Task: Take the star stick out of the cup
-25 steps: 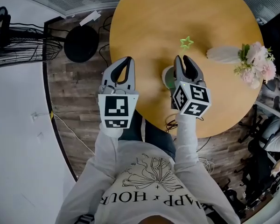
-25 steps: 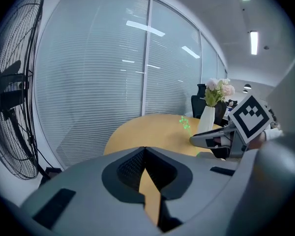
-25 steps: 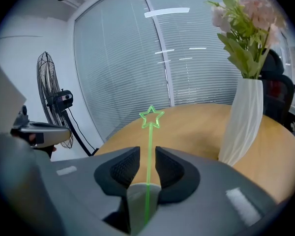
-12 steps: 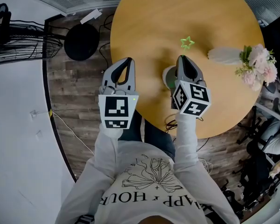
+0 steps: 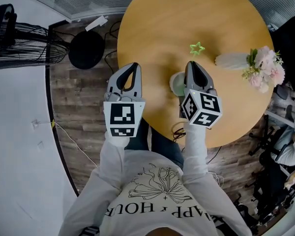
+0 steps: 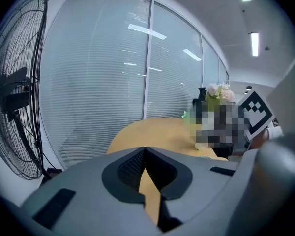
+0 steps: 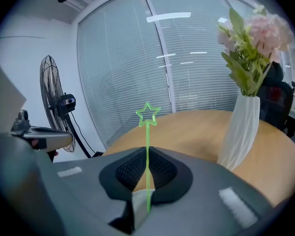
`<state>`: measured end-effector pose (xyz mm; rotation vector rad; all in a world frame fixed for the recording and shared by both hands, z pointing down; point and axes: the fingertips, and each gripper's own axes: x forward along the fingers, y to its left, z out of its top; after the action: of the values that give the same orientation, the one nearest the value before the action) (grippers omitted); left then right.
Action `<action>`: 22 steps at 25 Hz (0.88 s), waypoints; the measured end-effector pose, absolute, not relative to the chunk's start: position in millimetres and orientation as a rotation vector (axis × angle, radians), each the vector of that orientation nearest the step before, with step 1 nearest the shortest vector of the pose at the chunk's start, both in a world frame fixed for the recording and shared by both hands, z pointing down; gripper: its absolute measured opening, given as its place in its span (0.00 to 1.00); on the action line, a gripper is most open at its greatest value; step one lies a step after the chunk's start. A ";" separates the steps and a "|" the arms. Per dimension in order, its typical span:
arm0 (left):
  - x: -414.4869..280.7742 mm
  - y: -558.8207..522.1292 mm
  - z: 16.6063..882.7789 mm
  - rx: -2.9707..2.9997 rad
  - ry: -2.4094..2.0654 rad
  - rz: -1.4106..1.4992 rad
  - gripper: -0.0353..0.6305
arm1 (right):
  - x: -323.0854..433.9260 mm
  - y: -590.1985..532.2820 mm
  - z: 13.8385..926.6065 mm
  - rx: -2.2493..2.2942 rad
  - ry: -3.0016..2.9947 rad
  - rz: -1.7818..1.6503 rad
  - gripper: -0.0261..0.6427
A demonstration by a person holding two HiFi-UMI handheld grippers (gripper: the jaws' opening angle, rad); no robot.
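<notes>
The right tool (image 5: 192, 65), jaws just closed, pinches the upright star stick (image 7: 147, 132) above the cup (image 5: 176, 84) mid-frame; the left tool (image 5: 132, 66) is closed and empty.

Bright green star stick (image 5: 197, 47); pale green cup (image 5: 176, 84); honey-tan surface (image 5: 187, 14); white ribbed vase (image 5: 230, 59), pink flowers (image 5: 266, 69); grey left gripper (image 5: 133, 65) and right gripper (image 5: 191, 63), black-and-white square markers.

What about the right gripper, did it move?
Yes: the right gripper has just closed its jaws on the star stick; against the cup it hasn't shifted.
</notes>
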<state>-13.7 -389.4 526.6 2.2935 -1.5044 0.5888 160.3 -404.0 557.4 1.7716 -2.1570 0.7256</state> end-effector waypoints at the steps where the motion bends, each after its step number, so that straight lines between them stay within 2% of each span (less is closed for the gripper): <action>1: -13.8 -389.0 523.3 2.297 -1.506 0.584 0.06 | 159.8 -402.9 551.4 1.777 -2.165 0.717 0.08; 22: -15.8 -377.7 424.9 2.438 -1.574 0.396 0.06 | 159.0 -373.2 432.8 1.914 -2.280 0.485 0.08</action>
<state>-15.8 -377.7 424.9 2.4381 -1.5739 0.3959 159.0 -373.2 432.8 1.9144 -2.2804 0.4854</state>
